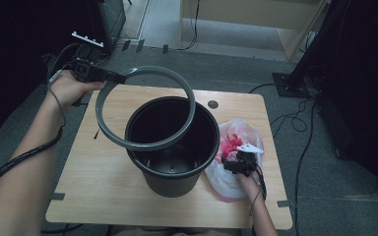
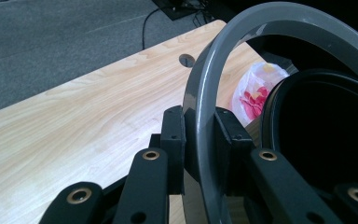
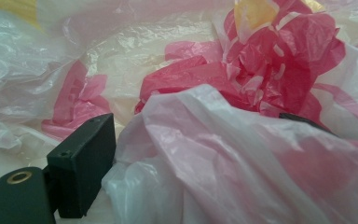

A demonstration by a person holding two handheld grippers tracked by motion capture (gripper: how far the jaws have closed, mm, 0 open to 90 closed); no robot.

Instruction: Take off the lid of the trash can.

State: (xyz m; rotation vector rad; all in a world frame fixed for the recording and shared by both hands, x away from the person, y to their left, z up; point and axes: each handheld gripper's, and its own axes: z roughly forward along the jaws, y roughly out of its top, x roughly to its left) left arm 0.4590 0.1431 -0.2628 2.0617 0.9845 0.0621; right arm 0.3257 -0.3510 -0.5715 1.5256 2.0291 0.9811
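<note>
High view: raised left tool [image 1: 120, 77] clamps grey ring [image 1: 177, 140]; right tool's [image 1: 232, 164] state unclear.

— Where's the bin [image 1: 172, 147]?
— In the middle of the table [image 1: 103, 172]. The ring [image 1: 145, 108] hangs tilted over its left rim, held at its far-left edge by the left gripper [image 1: 113, 76].
— And the bag [image 1: 236, 162]?
— On the table, touching the bin's right side, with the right gripper [image 1: 234, 164] on it.
</note>
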